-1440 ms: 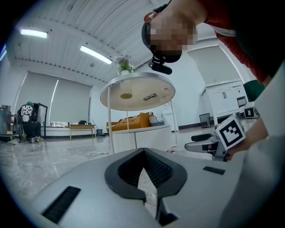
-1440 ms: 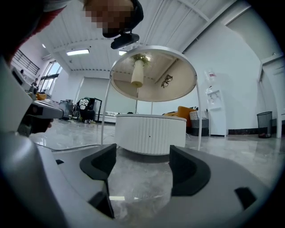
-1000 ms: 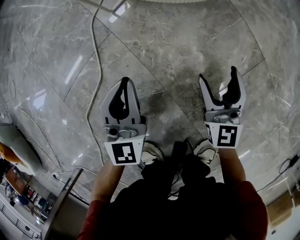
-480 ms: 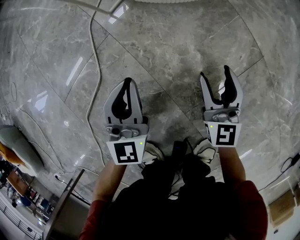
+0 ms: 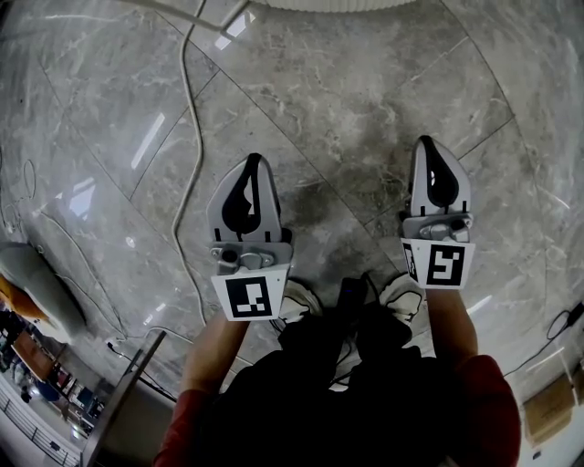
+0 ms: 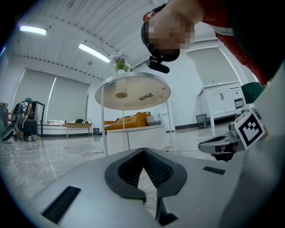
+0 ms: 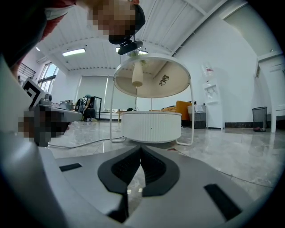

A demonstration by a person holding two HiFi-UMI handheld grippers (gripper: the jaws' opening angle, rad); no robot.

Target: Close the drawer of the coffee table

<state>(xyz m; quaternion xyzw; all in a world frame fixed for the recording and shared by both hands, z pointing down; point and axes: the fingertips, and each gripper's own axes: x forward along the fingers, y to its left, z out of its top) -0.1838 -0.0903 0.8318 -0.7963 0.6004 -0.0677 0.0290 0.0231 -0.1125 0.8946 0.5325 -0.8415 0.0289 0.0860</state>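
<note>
The coffee table is a low white ribbed drum (image 7: 151, 127) under a round top (image 7: 151, 78) on thin white legs, standing ahead of me on the marble floor. No drawer front stands out from the drum in the right gripper view. In the left gripper view the drum (image 6: 133, 139) sits further off. Only the table's ribbed rim (image 5: 319, 4) shows at the head view's top edge. My left gripper (image 5: 253, 160) is shut and empty. My right gripper (image 5: 427, 143) has just been closing and is shut with nothing between its jaws. Both hang level over the floor, well short of the table.
A white cable (image 5: 187, 109) runs over the floor left of my left gripper. A metal frame (image 5: 123, 392) stands at the lower left. White cabinets (image 6: 222, 100) and a bin (image 7: 259, 118) line the far wall. My shoes (image 5: 297, 296) are below the grippers.
The right gripper's jaws went from wide open to shut, with nothing between them. The left gripper stayed shut. Both hands kept roughly their places.
</note>
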